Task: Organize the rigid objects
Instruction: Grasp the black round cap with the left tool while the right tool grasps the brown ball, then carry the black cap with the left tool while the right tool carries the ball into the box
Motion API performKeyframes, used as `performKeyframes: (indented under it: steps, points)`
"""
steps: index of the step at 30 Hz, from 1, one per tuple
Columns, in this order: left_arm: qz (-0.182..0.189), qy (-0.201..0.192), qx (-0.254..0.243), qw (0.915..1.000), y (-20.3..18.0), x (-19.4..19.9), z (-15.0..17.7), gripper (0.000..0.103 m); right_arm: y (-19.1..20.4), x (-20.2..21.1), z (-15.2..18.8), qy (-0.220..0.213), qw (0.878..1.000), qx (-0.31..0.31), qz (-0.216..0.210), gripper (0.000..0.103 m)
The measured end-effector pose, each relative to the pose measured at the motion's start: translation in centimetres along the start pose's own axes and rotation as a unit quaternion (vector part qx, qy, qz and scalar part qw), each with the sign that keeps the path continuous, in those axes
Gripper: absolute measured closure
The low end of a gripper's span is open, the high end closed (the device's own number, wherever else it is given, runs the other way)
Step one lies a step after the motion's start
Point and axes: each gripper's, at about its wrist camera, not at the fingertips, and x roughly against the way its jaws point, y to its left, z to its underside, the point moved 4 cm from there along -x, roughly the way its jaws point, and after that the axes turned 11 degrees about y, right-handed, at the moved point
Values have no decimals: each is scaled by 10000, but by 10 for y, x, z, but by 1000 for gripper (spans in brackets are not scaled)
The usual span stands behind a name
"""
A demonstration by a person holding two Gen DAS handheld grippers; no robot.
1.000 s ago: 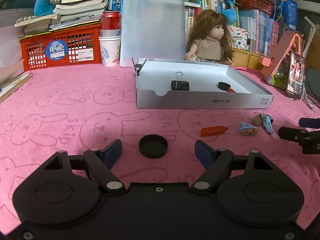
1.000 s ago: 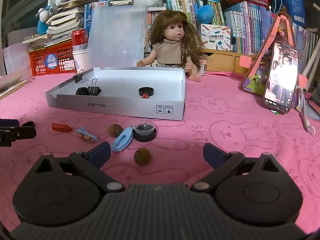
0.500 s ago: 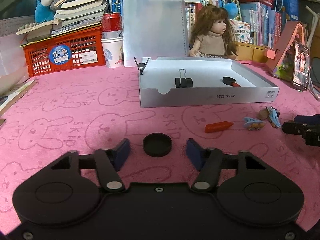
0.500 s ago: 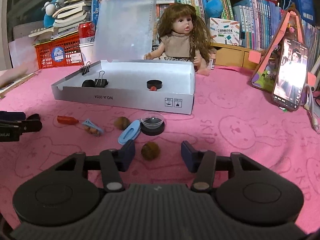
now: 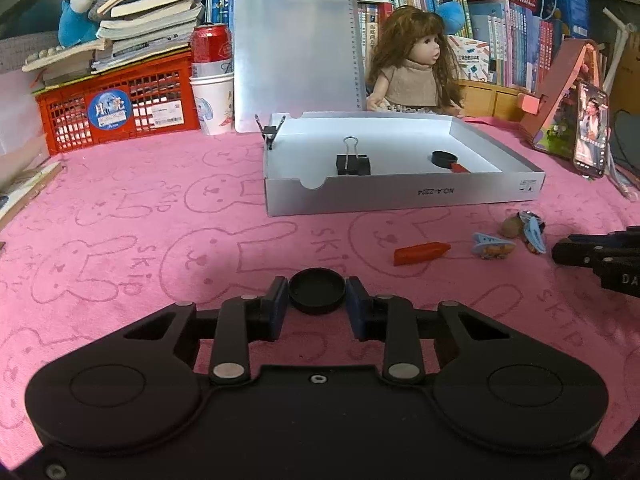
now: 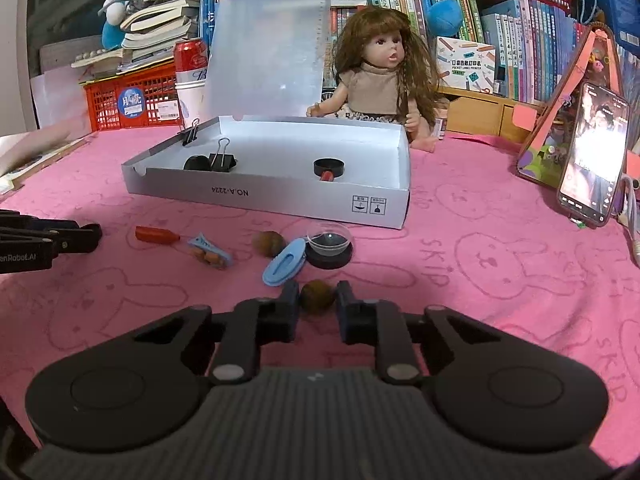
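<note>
On the pink table, near side — left tool (image 5: 317, 303) pinches cap (image 5: 317, 290), right tool (image 6: 318, 307) pinches nut (image 6: 317, 297), both having just closed; round nut may squirt out w/ off-centre squeeze.

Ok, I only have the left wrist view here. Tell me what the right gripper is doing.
Observer: The right gripper has just been closing its jaws; a small round brown nut sits between the pads, which look pressed on it.
Operator: Now report anything hidden from me.
Observer: In the white cardboard box, a black round cap lies right beside the black binder clip, on its left in the right wrist view.
Operator: Say what is nearest that nut.
Observer: A blue oval plastic clip lies just beyond it, its far end by a clear dome on a black base.
</note>
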Motion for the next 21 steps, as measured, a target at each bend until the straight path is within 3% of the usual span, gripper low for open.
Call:
performKeyframes:
  steps: [21]
  points:
    - [455, -199, 47, 9988, -13, 16, -46, 73, -11, 3, -39, -109, 9986, -491, -178, 79]
